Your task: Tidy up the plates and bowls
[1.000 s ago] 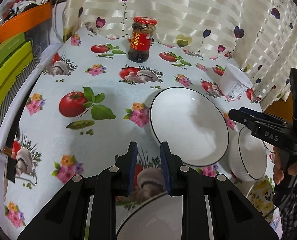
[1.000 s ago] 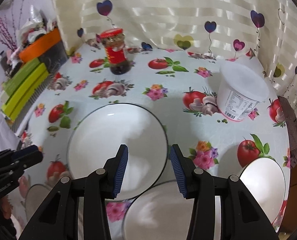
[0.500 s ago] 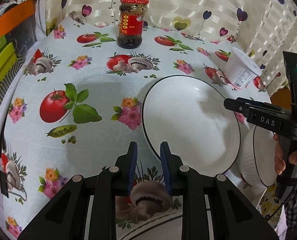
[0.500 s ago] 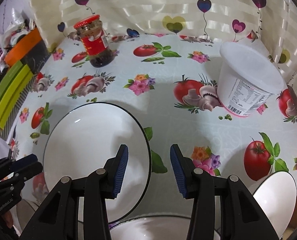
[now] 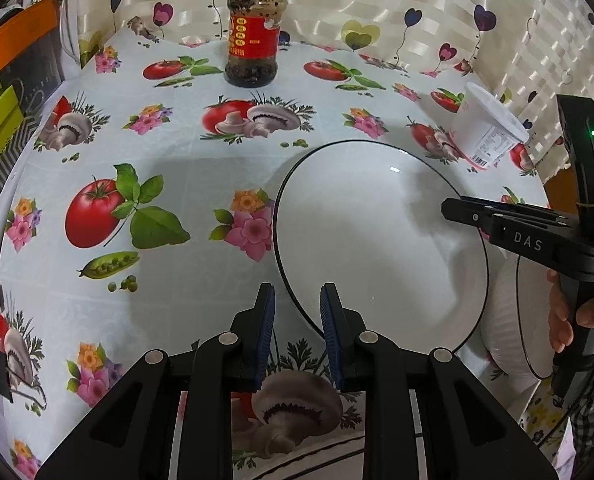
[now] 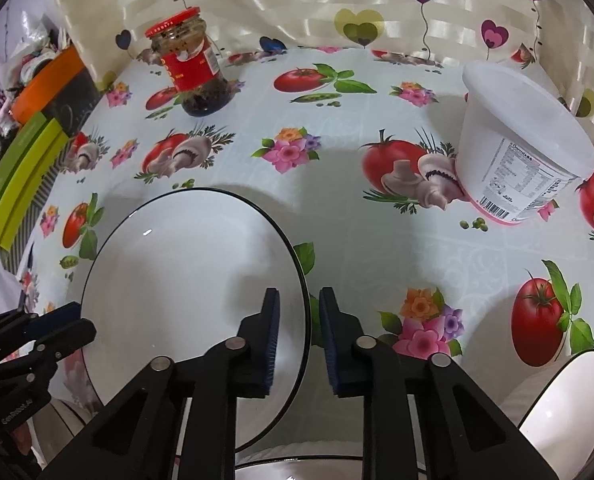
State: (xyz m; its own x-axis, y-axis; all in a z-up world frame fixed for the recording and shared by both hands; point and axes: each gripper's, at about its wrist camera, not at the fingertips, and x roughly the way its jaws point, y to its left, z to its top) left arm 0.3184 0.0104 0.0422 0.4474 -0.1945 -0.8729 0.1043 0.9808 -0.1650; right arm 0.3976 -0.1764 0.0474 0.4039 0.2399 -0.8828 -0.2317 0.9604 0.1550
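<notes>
A white deep plate with a thin black rim (image 5: 377,240) (image 6: 193,288) lies on the printed tablecloth. My left gripper (image 5: 297,320) points steeply down with its narrow jaws astride the plate's near-left rim, and a gap shows on both sides of the rim. My right gripper (image 6: 299,320) (image 5: 453,208) straddles the right rim. Its jaws are closing, with a sliver of cloth still showing beside the rim. A ribbed white bowl (image 5: 505,320) (image 6: 569,400) stands to the plate's right. Another black-rimmed dish (image 5: 297,468) (image 6: 317,468) peeks in under the fingers.
A red-lidded jar (image 5: 253,36) (image 6: 193,72) stands at the back by the heart-patterned curtain. A white lidded tub (image 5: 489,128) (image 6: 525,148) sits at the back right. Green and orange boxes (image 6: 25,176) line the table's left edge. A hand (image 5: 565,320) holds the right gripper.
Both grippers came forward and down onto the plate, whose rim now runs between each pair of fingers. The right jaws have narrowed. The left jaws kept the same gap.
</notes>
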